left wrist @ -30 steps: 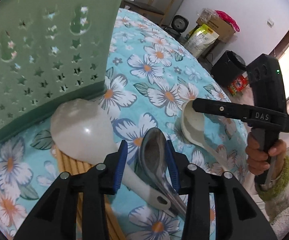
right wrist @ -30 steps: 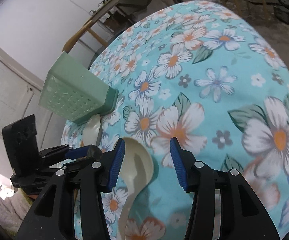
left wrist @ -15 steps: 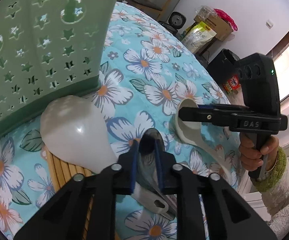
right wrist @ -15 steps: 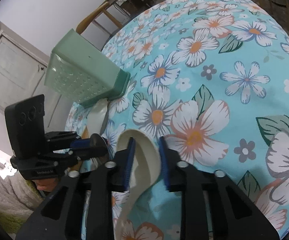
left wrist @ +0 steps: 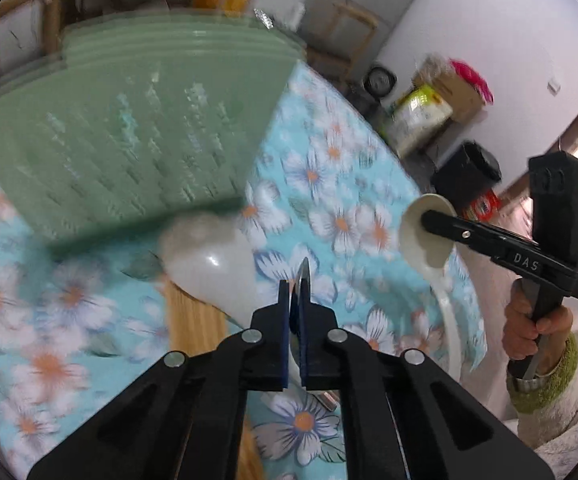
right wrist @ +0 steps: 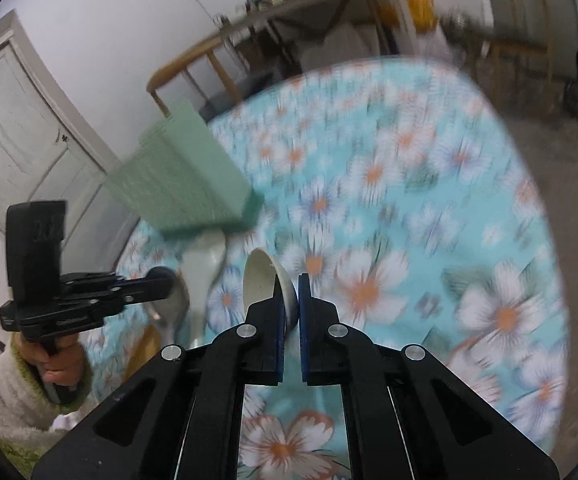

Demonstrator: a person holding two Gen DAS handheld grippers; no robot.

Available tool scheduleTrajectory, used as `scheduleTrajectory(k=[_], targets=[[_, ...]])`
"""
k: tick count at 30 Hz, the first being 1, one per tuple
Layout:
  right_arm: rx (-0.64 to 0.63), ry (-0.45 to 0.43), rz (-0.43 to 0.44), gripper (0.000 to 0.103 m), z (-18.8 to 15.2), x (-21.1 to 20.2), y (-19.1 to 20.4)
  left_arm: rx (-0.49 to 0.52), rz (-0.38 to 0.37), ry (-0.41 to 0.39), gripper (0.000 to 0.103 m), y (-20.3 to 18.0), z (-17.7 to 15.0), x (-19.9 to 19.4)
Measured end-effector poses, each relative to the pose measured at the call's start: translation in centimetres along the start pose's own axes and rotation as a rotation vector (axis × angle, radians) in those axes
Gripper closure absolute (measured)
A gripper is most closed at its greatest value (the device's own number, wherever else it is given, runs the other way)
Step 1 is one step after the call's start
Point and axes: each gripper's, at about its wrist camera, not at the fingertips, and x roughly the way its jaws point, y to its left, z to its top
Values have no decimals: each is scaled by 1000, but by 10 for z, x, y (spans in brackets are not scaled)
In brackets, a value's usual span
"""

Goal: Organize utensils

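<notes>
My left gripper [left wrist: 297, 290] is shut on a metal spoon [left wrist: 304, 274], which stands edge-on between the blue pads, lifted off the floral tablecloth [left wrist: 329, 184]. My right gripper [right wrist: 291, 294] is shut on the bowl of a cream ladle spoon [right wrist: 261, 276], also raised. The left wrist view shows that cream ladle spoon [left wrist: 419, 236] with its handle hanging down under the right gripper [left wrist: 429, 216]. In the right wrist view the left gripper [right wrist: 161, 280] holds the metal spoon [right wrist: 169, 310]. A white rice paddle [left wrist: 209, 264] lies by a green perforated utensil basket [left wrist: 149, 140].
Wooden chopsticks [left wrist: 193, 320] lie under the paddle's handle. A person's hand [left wrist: 537, 320] in a fuzzy sleeve grips the right tool. A wooden chair [right wrist: 193, 76] and a door [right wrist: 17, 132] stand behind the basket [right wrist: 185, 184]. Bags and a black bin [left wrist: 469, 168] sit beyond the table.
Both grippers closed, the left on the metal spoon and the right on the cream ladle spoon, then rose off the cloth with them. The basket's top rim has come into the left view.
</notes>
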Motion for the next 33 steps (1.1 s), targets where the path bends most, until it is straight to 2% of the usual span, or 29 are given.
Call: scheduleTrajectory(k=[4, 7, 9, 12, 14, 18, 20, 22, 25, 33], targets=[[-94, -200, -59, 99, 42, -41, 31, 13, 84, -188, 100, -1, 24, -68], [-137, -328, -88, 99, 67, -61, 49, 6, 178, -338, 100, 1, 46, -116], [-152, -415, -89, 99, 86, -71, 63, -4, 300, -467, 100, 2, 62, -148], [-159, -498, -57, 99, 113, -70, 80, -8, 479, -608, 100, 4, 78, -175], [-170, -543, -71, 99, 129, -61, 91, -1, 561, -688, 100, 8, 86, -185], [-192, -585, -97, 99, 152, -37, 105, -5, 662, -757, 100, 22, 96, -184], [-213, -593, -121, 99, 159, -19, 110, -8, 720, -770, 100, 33, 98, -177], [-235, -590, -143, 99, 164, 1, 113, -16, 748, -762, 100, 46, 99, -166], [-253, -571, -158, 99, 165, 23, 113, -32, 753, -745, 100, 65, 99, -146], [-308, -539, -204, 99, 152, 48, 120, -29, 752, -706, 100, 87, 88, -111]])
